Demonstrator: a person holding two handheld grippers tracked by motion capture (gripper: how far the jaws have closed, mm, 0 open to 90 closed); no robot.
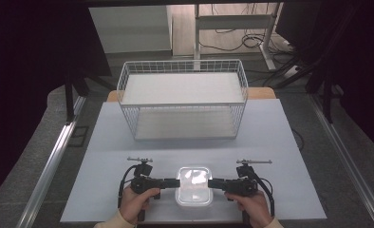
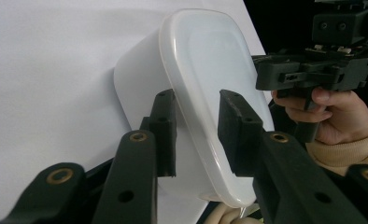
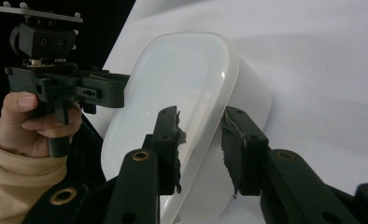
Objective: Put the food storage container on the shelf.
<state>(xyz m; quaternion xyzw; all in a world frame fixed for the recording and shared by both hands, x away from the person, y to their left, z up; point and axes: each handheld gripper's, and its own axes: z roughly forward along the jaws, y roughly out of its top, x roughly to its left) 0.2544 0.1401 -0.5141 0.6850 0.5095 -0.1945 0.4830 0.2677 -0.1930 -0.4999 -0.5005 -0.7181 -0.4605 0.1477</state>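
Observation:
A white, rounded rectangular container with a translucent lid (image 1: 193, 189) (image 2: 205, 56) (image 3: 182, 70) sits on the white tabletop (image 1: 270, 142) near its front edge. My left gripper (image 1: 176, 181) (image 2: 196, 126) reaches in level from the left. One jaw is beside the container's wall and the other is over the lid. White surface shows between the pads, and I see no pad pressing. My right gripper (image 1: 210, 182) (image 3: 201, 135) mirrors it from the right end, its jaws straddling the rim the same way. A hand holds each gripper.
A white wire basket (image 1: 182, 64) with two tiers stands at the back of the tabletop, well beyond the container. Bare tabletop lies between them. Metal rails run along both sides of the table, with dark curtains beyond.

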